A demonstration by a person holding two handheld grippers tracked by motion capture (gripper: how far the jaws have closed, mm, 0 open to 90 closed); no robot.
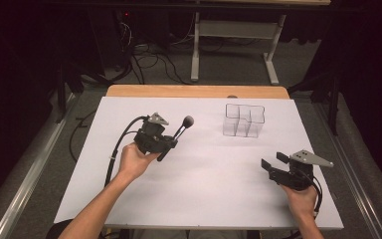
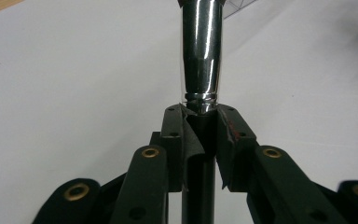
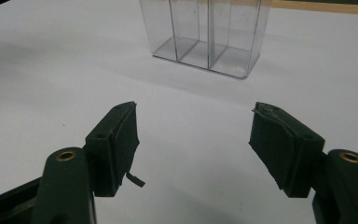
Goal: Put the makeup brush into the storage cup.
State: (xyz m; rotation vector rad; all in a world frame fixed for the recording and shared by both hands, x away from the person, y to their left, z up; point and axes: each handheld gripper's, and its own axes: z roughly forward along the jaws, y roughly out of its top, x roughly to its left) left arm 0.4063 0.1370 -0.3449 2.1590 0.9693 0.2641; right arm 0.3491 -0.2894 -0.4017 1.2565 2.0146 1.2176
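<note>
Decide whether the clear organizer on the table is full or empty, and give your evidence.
Empty. The organizer stands upright, and its floor and dividers show clean through the clear walls, with nothing in any compartment.

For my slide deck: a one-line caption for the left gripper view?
Left gripper clamps a makeup brush by its black handle, just below the chrome ferrule, above the white table.

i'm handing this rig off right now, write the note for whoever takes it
Left gripper: shut on the makeup brush, clamped on its black handle just below the chrome ferrule, held above the table, bristle head up and toward the clear organizer.
Right gripper: jaws wide open, holding nothing, low over the table near its right edge, facing the organizer.
Done: brush picked up.
Left: probably stand the brush in one of the organizer's compartments; none holds anything visible.
</note>
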